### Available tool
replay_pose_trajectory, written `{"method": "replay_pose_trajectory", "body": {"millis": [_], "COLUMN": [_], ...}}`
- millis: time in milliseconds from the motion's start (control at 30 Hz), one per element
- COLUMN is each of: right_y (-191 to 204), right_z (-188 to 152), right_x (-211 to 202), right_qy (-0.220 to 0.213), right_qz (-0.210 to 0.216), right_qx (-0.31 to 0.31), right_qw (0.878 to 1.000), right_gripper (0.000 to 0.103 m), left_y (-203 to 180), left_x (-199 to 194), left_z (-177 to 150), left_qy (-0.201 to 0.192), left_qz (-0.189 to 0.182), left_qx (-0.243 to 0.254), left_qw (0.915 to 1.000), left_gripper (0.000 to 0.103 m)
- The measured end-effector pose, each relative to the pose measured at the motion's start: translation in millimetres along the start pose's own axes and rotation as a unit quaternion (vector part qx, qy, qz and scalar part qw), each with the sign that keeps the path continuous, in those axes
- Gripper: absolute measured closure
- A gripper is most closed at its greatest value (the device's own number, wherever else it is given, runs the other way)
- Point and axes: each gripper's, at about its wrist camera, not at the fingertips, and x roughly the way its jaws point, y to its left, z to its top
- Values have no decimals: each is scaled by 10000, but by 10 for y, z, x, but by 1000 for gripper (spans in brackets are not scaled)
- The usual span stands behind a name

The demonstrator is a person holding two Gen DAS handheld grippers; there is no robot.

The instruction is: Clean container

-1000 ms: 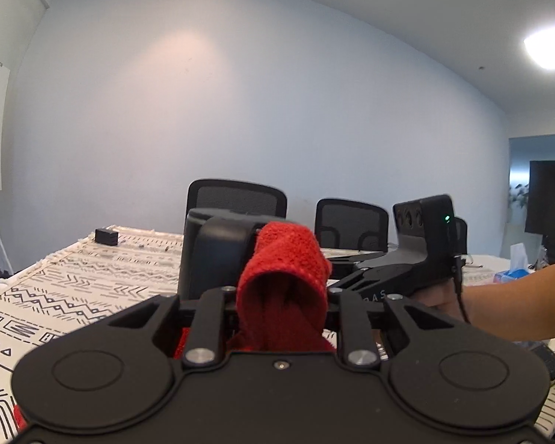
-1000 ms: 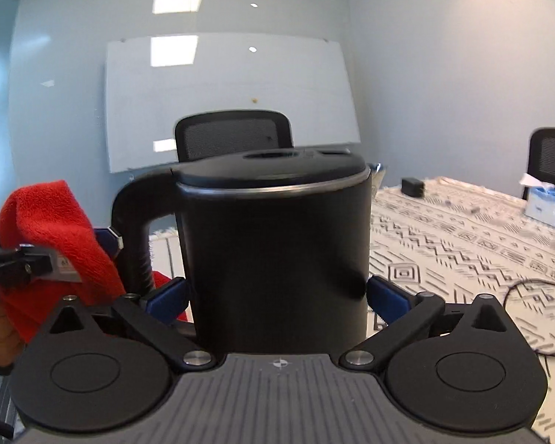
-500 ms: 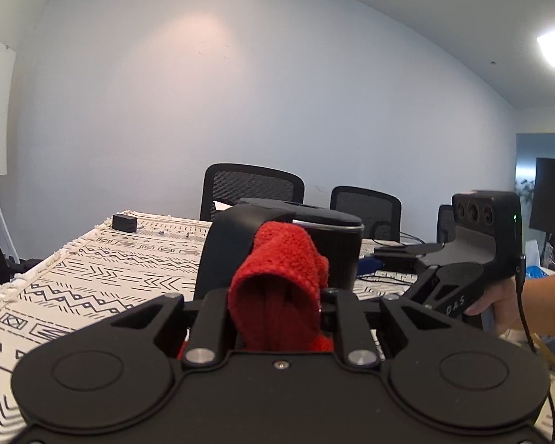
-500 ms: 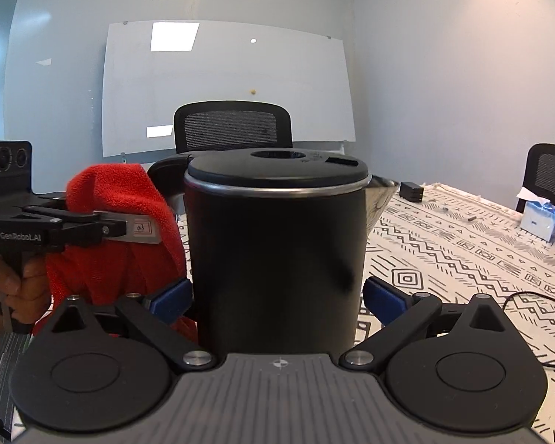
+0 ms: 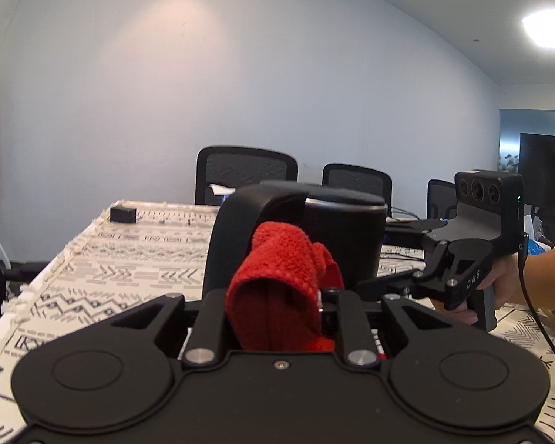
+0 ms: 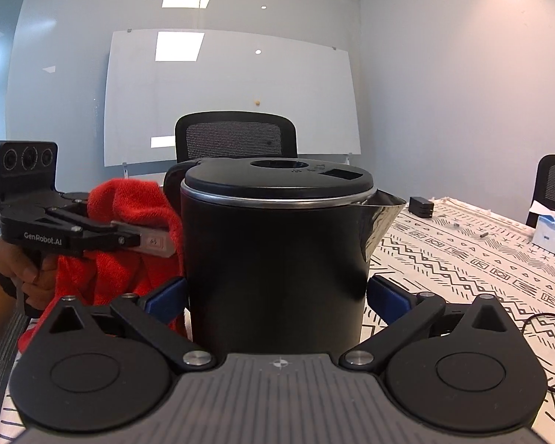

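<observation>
We had the kettle [image 6: 277, 255] clamped in our right claw [image 6: 277, 292]; our left claw [image 5: 277, 318], pinching the red cloth [image 5: 281, 277], reached its handle side, wiping barely begun.

The premises are identified as an office meeting room. A large whiteboard [image 6: 227, 98] is mounted on the far wall. Black mesh-backed office chairs [image 5: 246, 170] are ranged along a long counter [image 5: 103, 259], which is covered with a white cloth printed in black geometric patterns. Pale, undecorated walls and recessed ceiling lights [image 5: 547, 31] are noted. A dark screen [image 5: 545, 174] is seen at the right edge of the left wrist view.
</observation>
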Motion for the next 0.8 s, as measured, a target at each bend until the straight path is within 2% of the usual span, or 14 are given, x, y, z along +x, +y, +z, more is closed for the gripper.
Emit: {"method": "replay_pose_trajectory", "body": {"millis": [33,100,133,200,400,567,600,633,667,700,733,767,800], "right_y": [-1,-13,-17,-28,-42,-76,-68,-56,-43,-22,-9,-4,5], "right_z": [2,1,2,5,-28,-54,-61,-66,-72,-84,-94,-103,-111], "right_x": [0,-1,6,23,13,47,61,71,76,73,63,56,41], "right_qy": [2,6,1,-10,82,151,191,230,257,259,228,210,190], "right_qz": [3,25,38,63,36,142,139,122,94,43,16,5,-19], "right_qx": [-16,-42,-49,-54,104,126,114,96,76,42,27,32,41], "right_qw": [10000,10000,10000,10000,9999,9997,9997,9996,9996,9996,9997,9998,9998], "right_gripper": [0,0,0,0,0,0,0,0,1,2,3,4,5], "left_y": [2,-16,-47,-98,-333,-571,-620,-666,-709,-757,-793,-824,-835], "left_x": [-26,-97,-137,-193,-468,-681,-698,-713,-727,-742,-762,-779,-785], "left_z": [-22,-66,-95,-145,-312,-480,-503,-528,-563,-593,-605,-614,-618], "left_qy": [8,22,34,66,306,509,606,699,782,835,794,755,717], "left_qz": [-25,-46,-14,105,627,1016,1079,1125,1137,1210,1308,1381,1389], "left_qx": [-62,-121,-116,-107,-377,-627,-672,-707,-707,-683,-661,-639,-620], "left_qw": [10000,9999,9999,9999,9969,9915,9900,9887,9879,9868,9860,9855,9858], "left_gripper": [77,63,59,38,23,23,27,32,49,63,65,72,73]}}
